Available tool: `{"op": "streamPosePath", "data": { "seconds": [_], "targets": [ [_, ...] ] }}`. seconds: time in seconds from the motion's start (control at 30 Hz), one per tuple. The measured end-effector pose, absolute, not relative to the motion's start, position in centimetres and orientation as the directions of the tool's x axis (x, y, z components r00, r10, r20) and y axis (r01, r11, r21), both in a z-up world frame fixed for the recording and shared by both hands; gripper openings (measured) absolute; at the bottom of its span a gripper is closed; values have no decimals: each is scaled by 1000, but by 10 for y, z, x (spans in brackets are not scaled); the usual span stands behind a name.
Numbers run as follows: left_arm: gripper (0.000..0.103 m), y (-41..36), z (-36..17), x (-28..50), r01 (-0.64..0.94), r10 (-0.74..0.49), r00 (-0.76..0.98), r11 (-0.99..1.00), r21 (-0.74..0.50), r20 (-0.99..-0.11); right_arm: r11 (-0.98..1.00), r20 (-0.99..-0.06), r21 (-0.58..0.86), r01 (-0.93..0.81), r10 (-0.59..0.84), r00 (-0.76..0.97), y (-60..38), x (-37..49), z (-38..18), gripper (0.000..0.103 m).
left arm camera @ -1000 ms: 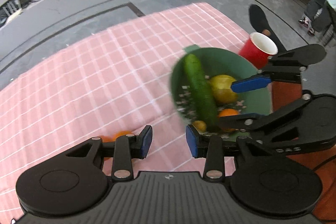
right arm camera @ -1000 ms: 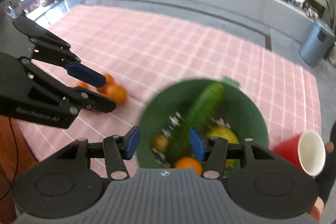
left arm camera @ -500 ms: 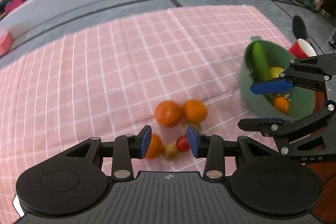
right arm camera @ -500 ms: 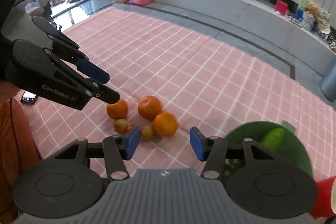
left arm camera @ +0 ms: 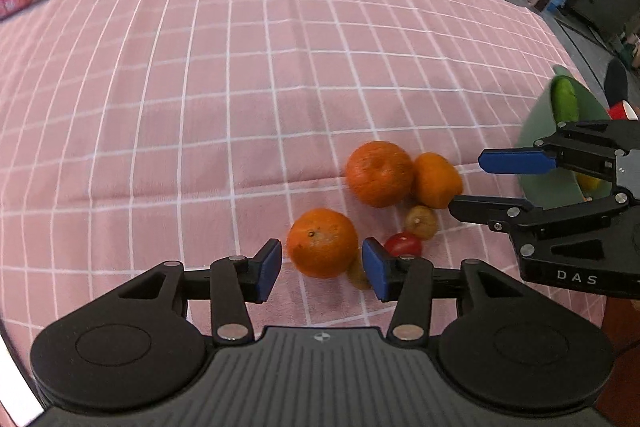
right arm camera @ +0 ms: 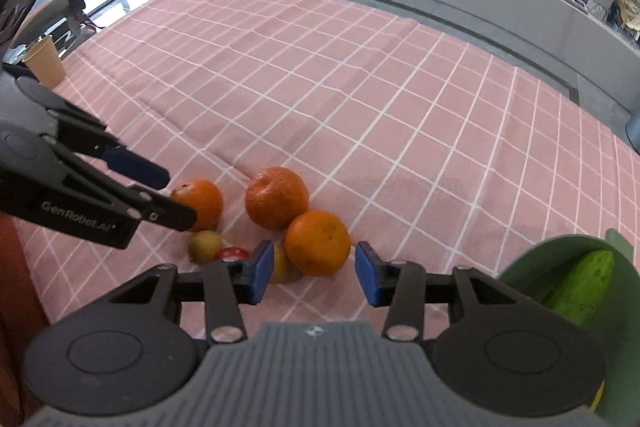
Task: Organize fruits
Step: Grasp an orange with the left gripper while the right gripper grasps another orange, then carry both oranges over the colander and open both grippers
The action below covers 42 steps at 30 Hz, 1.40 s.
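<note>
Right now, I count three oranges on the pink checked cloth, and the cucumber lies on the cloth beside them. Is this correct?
Not quite. The three oranges do lie on the pink checked cloth, but the cucumber is not beside them on the cloth: it lies inside the green bowl, apart from them. The right wrist view shows this best.

A table covered with a pink cloth checked in thin white lines [right arm camera: 400, 99] carried a tight cluster of fruit near its front edge: three round oranges [right arm camera: 277, 197], a small red tomato [left arm camera: 403, 244] and little yellowish-brown fruits [right arm camera: 205, 246], several of them touching. A green plastic bowl [right arm camera: 560, 255] stood on the cloth well apart from the cluster, with a long green cucumber [right arm camera: 580, 283] leaning inside it. A tan paper cup [right arm camera: 43, 61] stood upright at the cloth's far left edge in the right wrist view.
</note>
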<state>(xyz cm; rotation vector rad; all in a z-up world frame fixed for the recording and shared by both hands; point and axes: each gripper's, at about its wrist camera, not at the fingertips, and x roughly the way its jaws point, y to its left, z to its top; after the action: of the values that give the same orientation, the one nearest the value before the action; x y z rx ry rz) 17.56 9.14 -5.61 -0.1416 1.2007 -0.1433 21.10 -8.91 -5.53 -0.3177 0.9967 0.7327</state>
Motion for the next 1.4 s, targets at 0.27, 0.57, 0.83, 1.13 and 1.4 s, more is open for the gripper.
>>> {"op": "streamPosePath", "data": {
  "seconds": [0.27, 0.57, 0.83, 1.13, 1.4],
  "targets": [
    [57, 102, -61, 181, 9, -227, 339, 971, -238, -913, 732, -855, 120, -670, 419, 304, -82, 227, -70, 42],
    [48, 103, -68, 184, 0, -244, 331, 966, -259, -912, 741, -863, 143, -656, 418, 284, -76, 234, -80, 42],
    [46, 98, -64, 181, -9, -211, 355, 973, -229, -911, 735, -867, 111, -668, 401, 297, -72, 231, -79, 40],
    [46, 97, -36, 167, 7, -192, 411, 978, -207, -891, 721, -847, 93, -686, 420, 326, -76, 217, -54, 39],
    [46, 68, 4, 152, 99, -230, 470, 973, -209, -852, 680, -817, 49, -731, 449, 363, -91, 186, -10, 39]
  ]
}}
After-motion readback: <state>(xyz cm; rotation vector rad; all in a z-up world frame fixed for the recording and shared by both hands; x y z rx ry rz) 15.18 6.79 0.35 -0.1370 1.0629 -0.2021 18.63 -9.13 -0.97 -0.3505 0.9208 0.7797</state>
